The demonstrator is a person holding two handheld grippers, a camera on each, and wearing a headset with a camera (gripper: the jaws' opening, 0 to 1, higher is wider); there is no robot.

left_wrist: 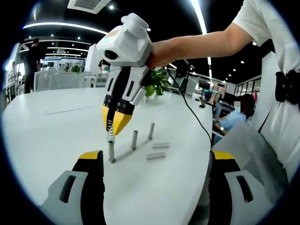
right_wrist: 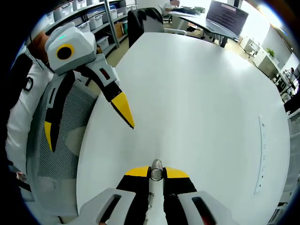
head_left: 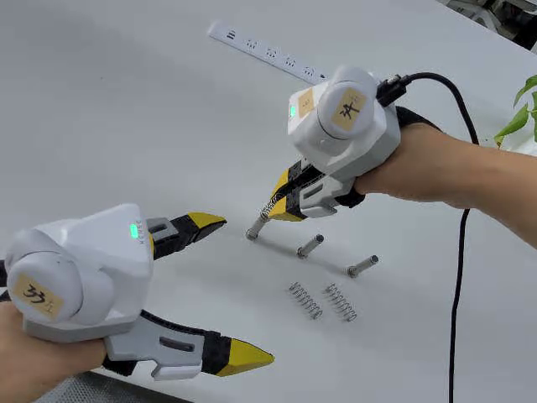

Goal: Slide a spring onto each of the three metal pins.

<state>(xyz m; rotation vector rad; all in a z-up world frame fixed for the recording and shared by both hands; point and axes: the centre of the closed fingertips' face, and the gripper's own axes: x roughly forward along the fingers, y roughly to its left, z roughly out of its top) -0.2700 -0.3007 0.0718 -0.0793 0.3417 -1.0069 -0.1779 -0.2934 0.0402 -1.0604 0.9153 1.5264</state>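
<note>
- White table [head_left: 126,109] in an open office w/ ceiling lights; power strip [head_left: 264,49] lying at the far edge, plant [head_left: 522,117] peeking in at the right.
- Three pins standing upright in a row: near pin [head_left: 253,229], middle pin [head_left: 310,246], far pin [head_left: 362,267]. All looking bare.
- Right gripper [head_left: 275,204] is pinching a spring [head_left: 268,210] betw. its yellow tips, jaws closed on it. It's coming in tilted from above so the coil is hanging roughly in line w/ the near pin.
- In the left gripper view the spring's lower end is sitting right at the pin top. Can't tell if it's started over it or is just above.
- Holding the coil near its upper end is prob. leaving the lower turns free to slip down the shaft.
- Left gripper [head_left: 235,290] is hovering low, jaws spread wide, holding nothing, well apart from the pins. Likely kept back to give the right one room.
- No tray or bin: two loose springs [head_left: 323,300] are lying side by side flat on the table, just in front of the middle and far pins, handy for the next picks.
- Judging progress: first of 3 underway, 2 left.
</note>
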